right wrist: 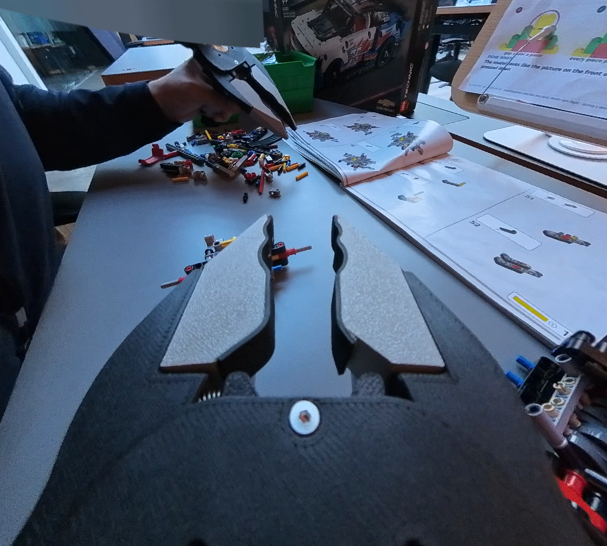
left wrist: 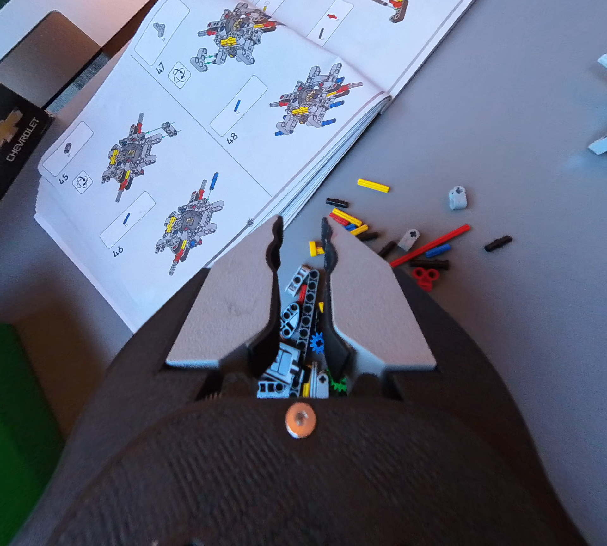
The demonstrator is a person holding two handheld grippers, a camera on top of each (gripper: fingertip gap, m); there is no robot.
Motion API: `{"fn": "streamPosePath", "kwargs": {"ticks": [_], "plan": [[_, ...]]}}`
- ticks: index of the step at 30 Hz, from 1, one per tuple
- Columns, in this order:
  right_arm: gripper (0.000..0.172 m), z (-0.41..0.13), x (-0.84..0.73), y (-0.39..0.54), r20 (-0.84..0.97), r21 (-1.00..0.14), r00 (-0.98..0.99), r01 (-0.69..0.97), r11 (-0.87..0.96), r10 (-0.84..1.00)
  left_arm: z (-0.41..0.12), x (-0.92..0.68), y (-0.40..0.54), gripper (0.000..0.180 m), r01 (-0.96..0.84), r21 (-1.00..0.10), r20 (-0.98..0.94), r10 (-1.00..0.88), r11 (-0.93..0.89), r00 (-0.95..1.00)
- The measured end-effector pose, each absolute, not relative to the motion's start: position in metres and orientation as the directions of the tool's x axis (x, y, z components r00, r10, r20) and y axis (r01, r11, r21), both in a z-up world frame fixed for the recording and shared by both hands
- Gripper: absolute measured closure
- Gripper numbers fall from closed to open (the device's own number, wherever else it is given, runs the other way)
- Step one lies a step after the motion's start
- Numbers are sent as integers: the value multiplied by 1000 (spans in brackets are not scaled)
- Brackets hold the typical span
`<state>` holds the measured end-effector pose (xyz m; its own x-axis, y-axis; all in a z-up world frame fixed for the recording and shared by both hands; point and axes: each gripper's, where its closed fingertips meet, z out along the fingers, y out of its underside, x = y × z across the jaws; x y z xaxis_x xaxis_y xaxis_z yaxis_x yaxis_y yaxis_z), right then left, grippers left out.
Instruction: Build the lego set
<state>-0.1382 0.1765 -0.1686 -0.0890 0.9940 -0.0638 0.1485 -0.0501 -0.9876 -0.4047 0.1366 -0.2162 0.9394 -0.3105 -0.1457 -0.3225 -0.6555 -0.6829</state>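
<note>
My left gripper point(left wrist: 302, 219) hangs over a pile of small building-set pieces point(left wrist: 305, 300) on the grey table point(left wrist: 492, 103), next to the open instruction booklet point(left wrist: 197, 136). Its jaws stand a little apart with bare table between the tips. A small yellow piece point(left wrist: 315, 248) lies beside its right finger, not gripped. The right wrist view shows it point(right wrist: 290, 132) tilted down over the pile point(right wrist: 230, 155). My right gripper point(right wrist: 302, 218) is open and empty above the table. A small black, red and yellow assembly point(right wrist: 282, 254) lies just behind its left finger, partly hidden.
A red axle point(left wrist: 430, 246), a yellow axle point(left wrist: 372, 185) and a grey connector point(left wrist: 457, 198) lie loose to the right. A set box point(right wrist: 354, 21) and a green bin point(right wrist: 292, 80) stand at the back. A partly built model point(right wrist: 565, 399) sits at the right edge. It is some 6 centimeters from my left tips to the yellow axle point(left wrist: 372, 185).
</note>
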Motion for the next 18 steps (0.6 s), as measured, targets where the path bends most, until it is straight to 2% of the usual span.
{"fn": "streamPosePath", "kwargs": {"ticks": [13, 18], "plan": [[147, -167, -137, 178, -70, -989, -83, 136, -58, 994, -195, -439, 59, 166, -198, -617, -114, -163, -761, 980], [148, -165, -135, 180, -75, -991, -69, 119, -67, 995, -192, -433, 26, 166, -241, -569, -164, -178, -786, 970]]}}
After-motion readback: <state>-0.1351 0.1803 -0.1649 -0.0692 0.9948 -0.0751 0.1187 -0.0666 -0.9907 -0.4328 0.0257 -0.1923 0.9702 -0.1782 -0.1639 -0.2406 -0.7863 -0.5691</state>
